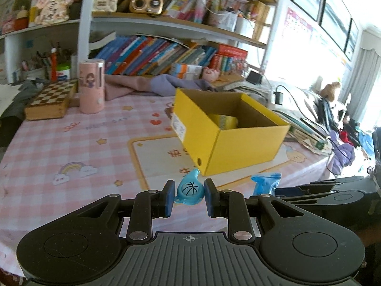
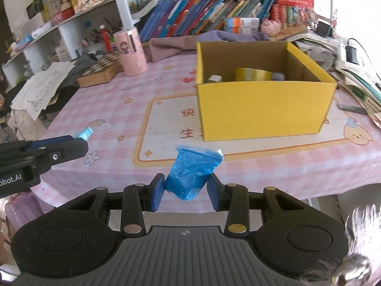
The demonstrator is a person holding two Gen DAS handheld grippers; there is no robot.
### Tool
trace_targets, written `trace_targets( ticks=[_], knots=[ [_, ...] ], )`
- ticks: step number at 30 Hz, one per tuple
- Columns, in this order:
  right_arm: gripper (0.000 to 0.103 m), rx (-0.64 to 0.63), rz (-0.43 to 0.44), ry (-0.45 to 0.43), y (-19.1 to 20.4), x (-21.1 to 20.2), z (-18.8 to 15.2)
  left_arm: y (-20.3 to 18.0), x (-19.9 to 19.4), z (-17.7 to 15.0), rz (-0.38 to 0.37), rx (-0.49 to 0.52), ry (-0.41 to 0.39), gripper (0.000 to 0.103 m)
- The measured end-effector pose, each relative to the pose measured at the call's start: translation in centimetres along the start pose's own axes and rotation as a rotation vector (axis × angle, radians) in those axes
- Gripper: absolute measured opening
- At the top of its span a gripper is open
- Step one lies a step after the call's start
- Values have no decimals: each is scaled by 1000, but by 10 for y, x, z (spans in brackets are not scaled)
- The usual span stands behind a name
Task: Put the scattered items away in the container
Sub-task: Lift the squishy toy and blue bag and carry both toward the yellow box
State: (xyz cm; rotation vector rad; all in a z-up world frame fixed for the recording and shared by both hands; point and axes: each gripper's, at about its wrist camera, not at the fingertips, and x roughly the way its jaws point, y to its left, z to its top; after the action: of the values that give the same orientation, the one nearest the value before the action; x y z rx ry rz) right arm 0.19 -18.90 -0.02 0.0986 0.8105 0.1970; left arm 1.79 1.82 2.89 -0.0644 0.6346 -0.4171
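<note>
Covering the desk, a pink checked cloth (image 2: 100, 109) lies beneath tools gripping a whistle (image 1: 189, 190) and a bag (image 2: 190, 174).

Open stretch of pink checked tablecloth (image 2: 78, 109) lay between both grippers and the yellow box (image 2: 262, 109); nothing stood on it in the way. Box top was open, its near wall the only barrier. Inside, a tape roll (image 2: 253, 74) and small bits took the far part of the floor. Left of the box a wide clear lane ran back to the pink cylinder (image 2: 130, 53) and chessboard case (image 2: 100, 71). Right of the box, stacked books and papers (image 2: 357, 78) crowded the table edge. Purple cloth (image 2: 190, 43) blocked behind.
</note>
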Motion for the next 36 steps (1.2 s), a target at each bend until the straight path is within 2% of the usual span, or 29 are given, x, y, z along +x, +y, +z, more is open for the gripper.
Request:
trace_targets(
  ticks=[14,27,36],
  knots=[
    [37,93,-99,-32,-43,-20,-4,-39,29,17,-106,87,6,25],
    [37,135,-138,-52,-78,-21,7,-63,55,34,-146,130,3,25],
    [37,129,-143,-102,-96,-17,27,-74,74,50,-139,157,-10,25]
  ],
)
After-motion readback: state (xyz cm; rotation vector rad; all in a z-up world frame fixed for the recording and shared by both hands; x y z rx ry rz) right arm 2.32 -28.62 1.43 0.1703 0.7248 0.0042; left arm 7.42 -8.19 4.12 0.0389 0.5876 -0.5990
